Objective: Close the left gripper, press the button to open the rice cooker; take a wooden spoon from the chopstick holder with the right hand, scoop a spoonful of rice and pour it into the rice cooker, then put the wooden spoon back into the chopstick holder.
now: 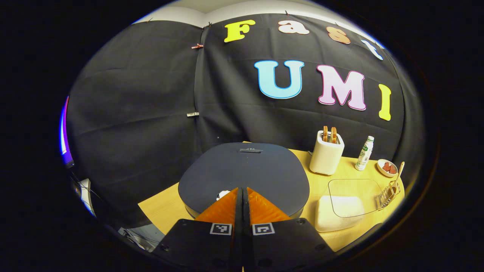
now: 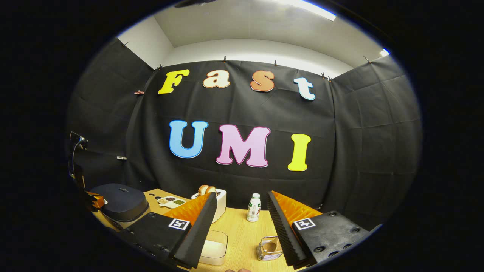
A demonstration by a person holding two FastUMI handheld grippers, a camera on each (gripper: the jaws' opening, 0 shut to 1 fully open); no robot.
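The rice cooker [image 1: 245, 170] is dark with its lid down, right in front of my left gripper [image 1: 242, 189]. That gripper is shut with nothing between its fingers, and its tips hover over the lid's near edge beside a small white button [image 1: 222, 194]. A wire chopstick holder [image 1: 389, 194] at the right carries a wooden spoon [image 1: 399, 172] that sticks up. Beside it stands a clear box of white rice [image 1: 340, 211]. My right gripper [image 2: 242, 195] is open and empty, held above the table behind the holder [image 2: 269, 248] and the rice box [image 2: 213, 247]. The cooker [image 2: 121, 202] lies far left there.
A white toaster [image 1: 327, 153] with bread slices stands behind the cooker, with a small bottle [image 1: 365, 153] and a dish [image 1: 387, 167] of red pieces to its right. A sectioned tray [image 2: 172, 201] of grains lies near the cooker. The wooden table [image 1: 162, 207] ends close by on the left.
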